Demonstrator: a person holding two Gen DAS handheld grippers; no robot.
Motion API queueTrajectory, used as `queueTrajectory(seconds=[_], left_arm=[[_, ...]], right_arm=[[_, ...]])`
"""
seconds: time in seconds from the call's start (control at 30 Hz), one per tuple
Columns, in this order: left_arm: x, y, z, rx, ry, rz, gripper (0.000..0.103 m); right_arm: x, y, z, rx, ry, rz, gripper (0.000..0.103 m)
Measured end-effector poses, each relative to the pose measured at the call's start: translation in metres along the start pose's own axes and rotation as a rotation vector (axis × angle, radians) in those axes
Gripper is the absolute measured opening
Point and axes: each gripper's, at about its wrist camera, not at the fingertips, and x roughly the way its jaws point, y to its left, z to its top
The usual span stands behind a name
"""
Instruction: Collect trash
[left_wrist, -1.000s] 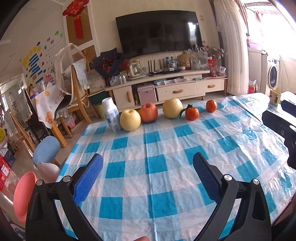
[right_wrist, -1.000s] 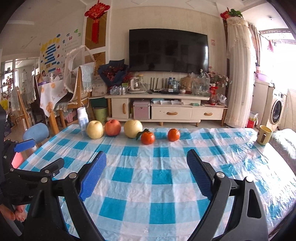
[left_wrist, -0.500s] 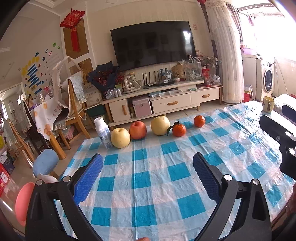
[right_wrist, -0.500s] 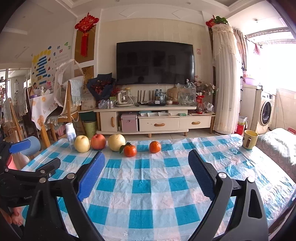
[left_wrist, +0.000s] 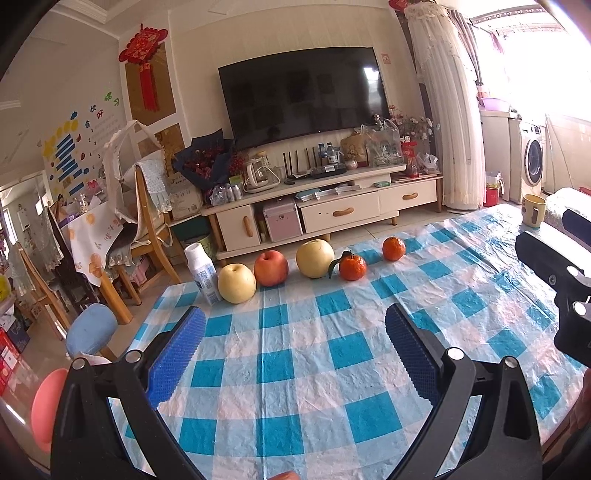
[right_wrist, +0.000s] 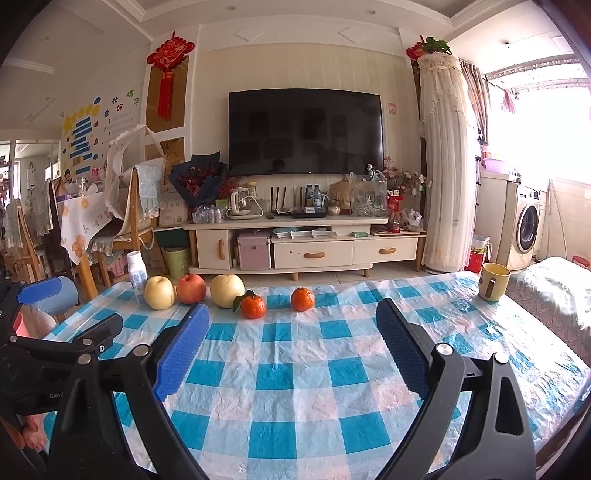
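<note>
We see a table with a blue and white checked cloth (right_wrist: 295, 373) that fills the lower half of both views. The cloth looks crinkly and shiny.

Along the far edge of the table, a row of things stands in the middle left of the frame. First comes a small white bottle (left_wrist: 201, 273), the one thing there that could be trash. It stands upright, just beside a yellow pear (left_wrist: 236, 283). Next come a red apple (left_wrist: 270, 267), a second yellow pear (left_wrist: 315, 257), an orange with a leaf (left_wrist: 352, 266) and a plain orange (left_wrist: 393, 248). A yellow mug (right_wrist: 493, 282) stands alone at the right side of the table.

The left gripper (left_wrist: 295, 343) hangs over the near part of the cloth. Its jaws are spread wide and hold nothing. The right gripper (right_wrist: 291, 347) is the same, wide apart and empty. Both are well apart from the bottle.

Behind the table, a big black TV (right_wrist: 305, 132) hangs on the wall over a long white cabinet (right_wrist: 306, 247). A red knot decoration (right_wrist: 169, 70) hangs at the upper left. Wooden chairs (left_wrist: 147, 221) stand at the left, and a washing machine (right_wrist: 526, 225) is at the right.
</note>
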Motion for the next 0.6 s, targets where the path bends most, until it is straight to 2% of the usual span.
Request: queueTrajectory(seconds=[0.33, 0.6], left_arm=[[0.013, 0.005, -0.003, -0.018, 0.02, 0.008, 0.097], [0.035, 0.011, -0.017, -0.039, 0.048, -0.006, 0.097]], right_arm=[[0.008, 0.004, -0.003, -0.011, 0.019, 0.007, 0.092], [0.027, 0.014, -0.013, -0.042, 0.077, 0.019, 0.092]])
